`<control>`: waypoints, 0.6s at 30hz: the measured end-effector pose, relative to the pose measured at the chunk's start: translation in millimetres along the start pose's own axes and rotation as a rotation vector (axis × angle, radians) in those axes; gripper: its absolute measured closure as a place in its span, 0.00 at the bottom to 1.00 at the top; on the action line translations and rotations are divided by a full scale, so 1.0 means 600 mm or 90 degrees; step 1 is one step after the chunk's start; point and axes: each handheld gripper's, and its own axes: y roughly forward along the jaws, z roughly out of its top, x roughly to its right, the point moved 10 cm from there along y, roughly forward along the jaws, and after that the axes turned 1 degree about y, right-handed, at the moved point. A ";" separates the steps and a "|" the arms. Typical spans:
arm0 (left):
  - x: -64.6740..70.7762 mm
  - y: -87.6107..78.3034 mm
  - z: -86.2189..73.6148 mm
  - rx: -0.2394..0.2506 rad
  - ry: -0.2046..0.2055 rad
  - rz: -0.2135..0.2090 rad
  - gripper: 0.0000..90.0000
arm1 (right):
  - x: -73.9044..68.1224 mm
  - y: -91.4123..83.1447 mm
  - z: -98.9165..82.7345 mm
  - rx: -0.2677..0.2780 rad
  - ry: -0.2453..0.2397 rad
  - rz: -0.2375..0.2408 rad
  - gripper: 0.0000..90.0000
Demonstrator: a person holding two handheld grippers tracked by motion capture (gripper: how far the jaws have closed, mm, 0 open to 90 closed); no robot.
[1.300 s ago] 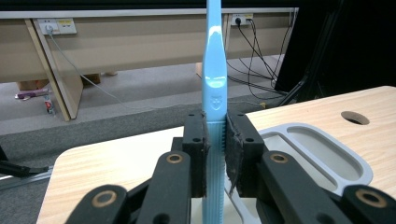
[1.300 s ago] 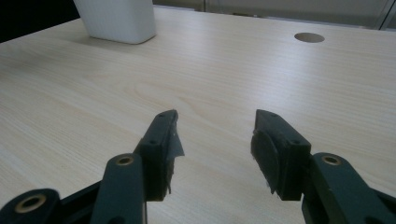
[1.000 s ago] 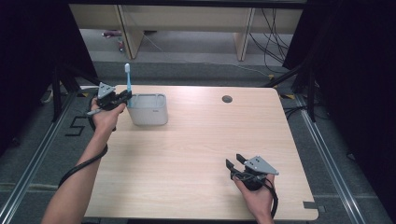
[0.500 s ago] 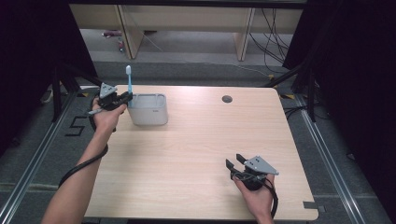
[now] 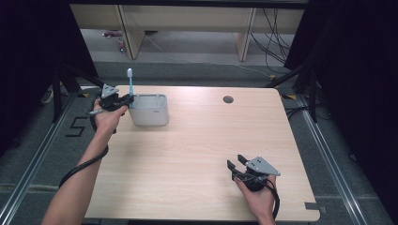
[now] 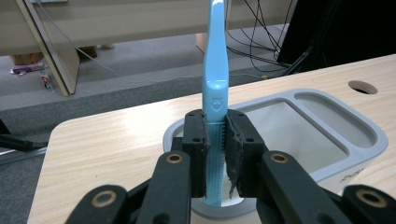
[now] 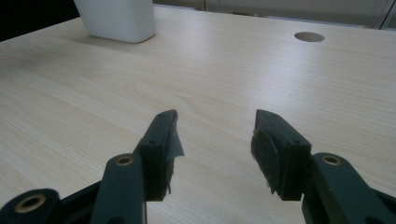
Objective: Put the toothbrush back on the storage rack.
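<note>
Clamped in my left gripper [image 6: 215, 154], a light-blue toothbrush [image 6: 215, 70] stood upright at the near corner of the holder [image 5: 149, 110], its lower end down inside the rim. To my mind the step wanted a straight, slow drop, jaws opened only once the handle was well in. Pale wood-grain table [image 5: 187, 154]; smooth grey holder, rounded, split into compartments; slim glossy plastic handle. My right gripper [image 7: 215, 144] lay open and empty, well apart.

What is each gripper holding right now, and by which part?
The left gripper clamps the light blue toothbrush by its lower handle, upright over the grey holder. The right gripper is open, holding nothing.
</note>
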 end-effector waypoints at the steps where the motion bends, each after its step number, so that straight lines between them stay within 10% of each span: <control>1: 0.000 0.000 -0.001 -0.003 0.001 0.000 0.87 | -0.001 0.001 0.001 0.005 0.003 0.003 0.56; 18: 0.003 0.006 -0.015 -0.031 0.003 -0.003 0.87 | -0.006 0.000 -0.003 -0.008 0.011 0.011 0.56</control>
